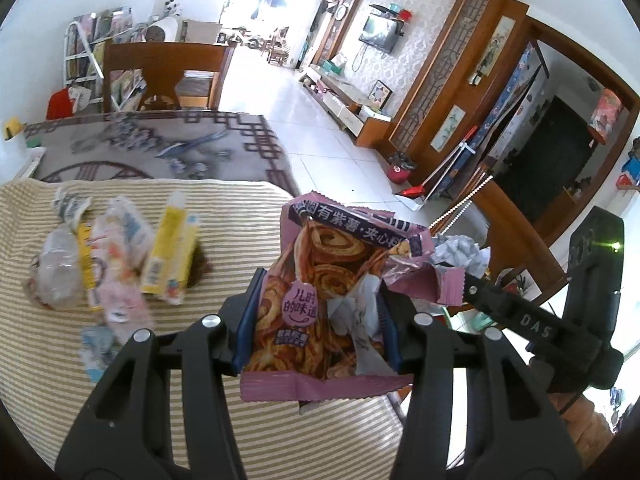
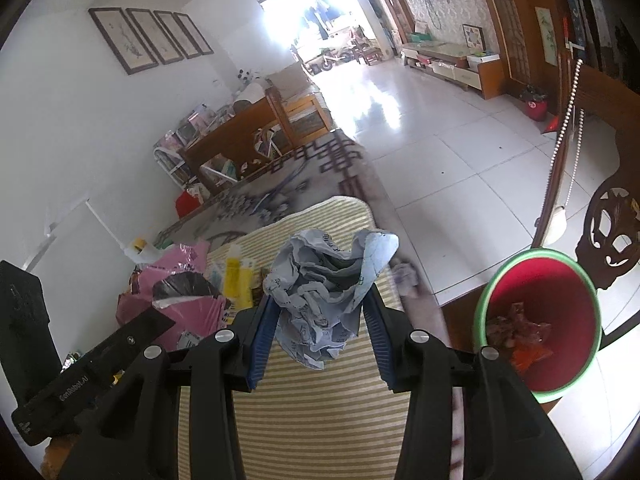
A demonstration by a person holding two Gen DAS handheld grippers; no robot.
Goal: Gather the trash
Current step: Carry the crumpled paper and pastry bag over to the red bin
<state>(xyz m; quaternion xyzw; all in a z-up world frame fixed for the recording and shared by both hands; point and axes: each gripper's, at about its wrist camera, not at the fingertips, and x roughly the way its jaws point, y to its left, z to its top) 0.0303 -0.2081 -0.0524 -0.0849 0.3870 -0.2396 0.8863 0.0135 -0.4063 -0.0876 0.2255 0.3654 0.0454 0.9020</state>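
Left gripper (image 1: 318,320) clamped on pink snack wrapper (image 1: 320,280), right gripper (image 2: 320,320) clamped on crumpled paper (image 2: 324,292); both lifted clear above striped mat (image 2: 320,400), probably for carrying to red bin (image 2: 540,320) beyond mat's right edge. Remaining trash pile (image 1: 120,264) near mat's far-left corner.

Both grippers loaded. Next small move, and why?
Probably carry the right gripper across to above the red bin before releasing. It is shut on the crumpled paper, which hangs over the striped cloth, with the bin off to its right. The left gripper grips the snack wrapper and can follow.
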